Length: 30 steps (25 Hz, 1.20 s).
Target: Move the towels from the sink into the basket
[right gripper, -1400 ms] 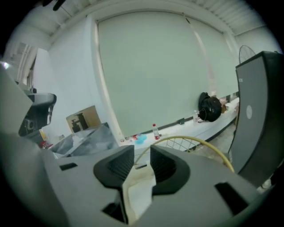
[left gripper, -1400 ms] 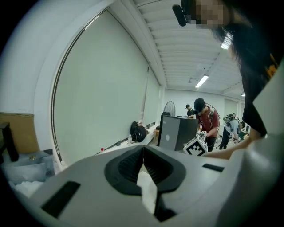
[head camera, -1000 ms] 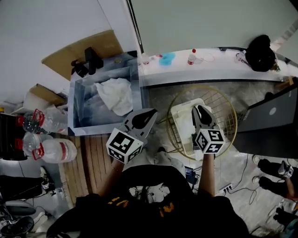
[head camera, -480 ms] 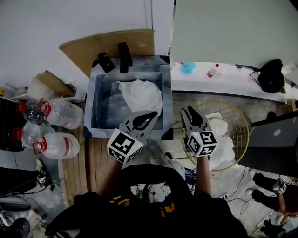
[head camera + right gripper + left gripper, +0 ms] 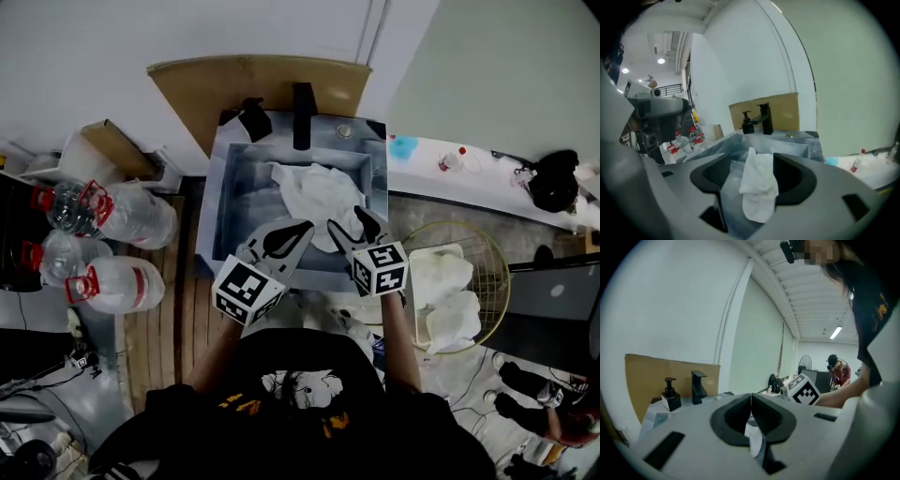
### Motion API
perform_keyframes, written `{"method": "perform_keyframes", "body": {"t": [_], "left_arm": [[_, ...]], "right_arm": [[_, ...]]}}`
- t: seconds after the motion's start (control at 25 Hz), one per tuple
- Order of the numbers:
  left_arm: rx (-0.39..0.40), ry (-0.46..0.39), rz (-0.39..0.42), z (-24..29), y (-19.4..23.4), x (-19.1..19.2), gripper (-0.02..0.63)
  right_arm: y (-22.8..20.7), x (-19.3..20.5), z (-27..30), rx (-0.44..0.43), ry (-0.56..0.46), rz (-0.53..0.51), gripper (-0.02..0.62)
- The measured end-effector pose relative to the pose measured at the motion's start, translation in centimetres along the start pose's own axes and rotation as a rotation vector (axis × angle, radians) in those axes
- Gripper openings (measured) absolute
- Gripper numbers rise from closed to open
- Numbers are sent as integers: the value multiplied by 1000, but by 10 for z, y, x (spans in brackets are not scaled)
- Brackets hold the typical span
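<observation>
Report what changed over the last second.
The right gripper swung from over the basket across to the sink, at its front edge. Its jaws have just been opening, with the white towel ahead between them, not gripped. The left gripper, shut and empty, shifted along the sink's front. The white towel and the basket towels stayed put.

Sink [image 5: 248, 220] at centre: tap [image 5: 302, 103] at the middle of its rear edge, soap dispenser [image 5: 251, 119] at its rear left corner, cardboard sheet [image 5: 253, 80] behind both, one towel [image 5: 317, 192] inside toward the rear right corner. On the floor just right of the sink stands the basket [image 5: 483, 253], with two more towels [image 5: 441, 277] lying in it; water bottles [image 5: 122, 217] lie on the floor to the sink's left. Behind the basket the surface [image 5: 487, 178] runs rightward from the sink, with a small bottle [image 5: 454, 157] near its sink end and a bag [image 5: 553, 180] toward its far end.
</observation>
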<state>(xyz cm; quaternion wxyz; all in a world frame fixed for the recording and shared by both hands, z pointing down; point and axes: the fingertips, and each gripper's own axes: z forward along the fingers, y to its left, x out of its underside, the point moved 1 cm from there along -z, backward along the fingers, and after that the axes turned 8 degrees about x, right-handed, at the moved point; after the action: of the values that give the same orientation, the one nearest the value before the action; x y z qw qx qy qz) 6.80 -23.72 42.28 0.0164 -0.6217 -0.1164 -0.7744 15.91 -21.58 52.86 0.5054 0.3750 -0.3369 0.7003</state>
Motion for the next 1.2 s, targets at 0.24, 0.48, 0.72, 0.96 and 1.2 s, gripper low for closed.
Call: {"method": "perform_keyframes", "body": {"t": [0.24, 0.48, 0.72, 0.96, 1.2], "left_arm": [[-45, -14, -27, -30, 33, 6, 8], [-102, -15, -58, -54, 56, 13, 8], [-155, -7, -82, -71, 80, 19, 8], [-176, 3, -104, -76, 94, 26, 8], [-176, 4, -125, -74, 99, 32, 8]], "right_arm": [[12, 23, 66, 25, 141, -43, 307], [-15, 51, 115, 153, 296, -131, 327], [-45, 74, 152, 242, 416, -161, 350], [-53, 90, 178, 227, 455, -73, 360], [-50, 97, 176, 199, 489, -14, 286]]}}
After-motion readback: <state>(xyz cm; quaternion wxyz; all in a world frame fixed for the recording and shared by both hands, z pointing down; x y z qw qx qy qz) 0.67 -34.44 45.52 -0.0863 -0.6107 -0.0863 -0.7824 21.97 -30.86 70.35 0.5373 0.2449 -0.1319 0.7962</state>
